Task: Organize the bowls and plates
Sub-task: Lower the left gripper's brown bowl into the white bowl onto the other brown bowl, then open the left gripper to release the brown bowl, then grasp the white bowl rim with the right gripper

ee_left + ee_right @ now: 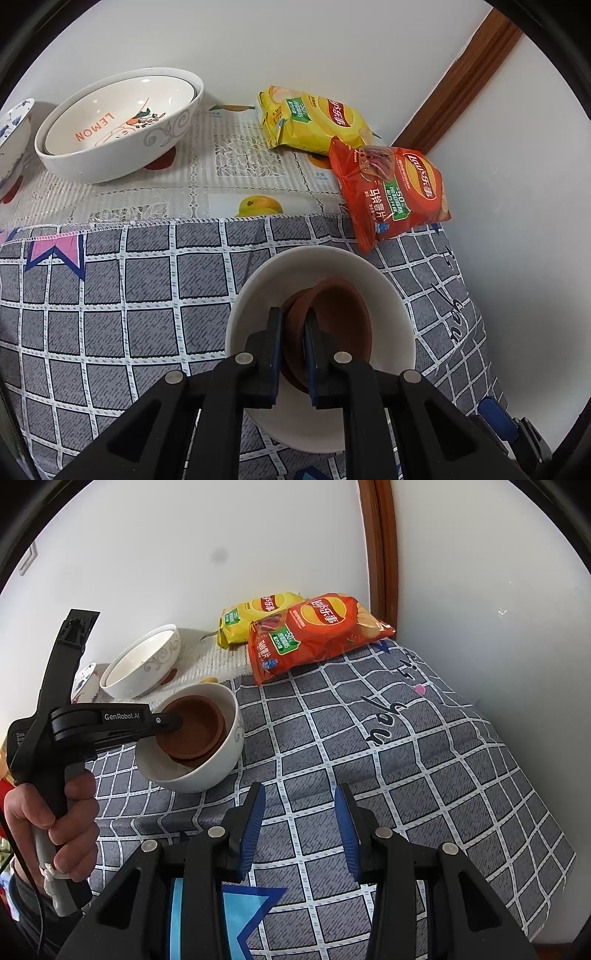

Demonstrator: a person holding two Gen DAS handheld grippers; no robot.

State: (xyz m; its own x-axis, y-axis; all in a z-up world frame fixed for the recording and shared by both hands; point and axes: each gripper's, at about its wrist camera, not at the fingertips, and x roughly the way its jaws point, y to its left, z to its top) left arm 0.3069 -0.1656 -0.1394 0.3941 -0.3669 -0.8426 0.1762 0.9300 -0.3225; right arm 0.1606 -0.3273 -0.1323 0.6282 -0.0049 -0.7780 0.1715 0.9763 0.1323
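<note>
A white bowl (388, 295) stands on the grey checked cloth; it also shows in the right wrist view (207, 775). Inside it lie stacked brown bowls (343, 314), seen too in the right wrist view (195, 731). My left gripper (293, 325) is shut on the rim of the upper brown bowl, inside the white bowl; it appears in the right wrist view (173, 722). My right gripper (301, 823) is open and empty above the cloth, to the right of the white bowl. Two nested large white bowls (122, 125) with "LEMON" lettering stand at the back left.
A blue-patterned bowl (13, 136) sits at the far left. A yellow chip bag (314, 118) and a red chip bag (391, 192) lie by the wall at the back right. The table's right edge runs along the white wall (517, 664).
</note>
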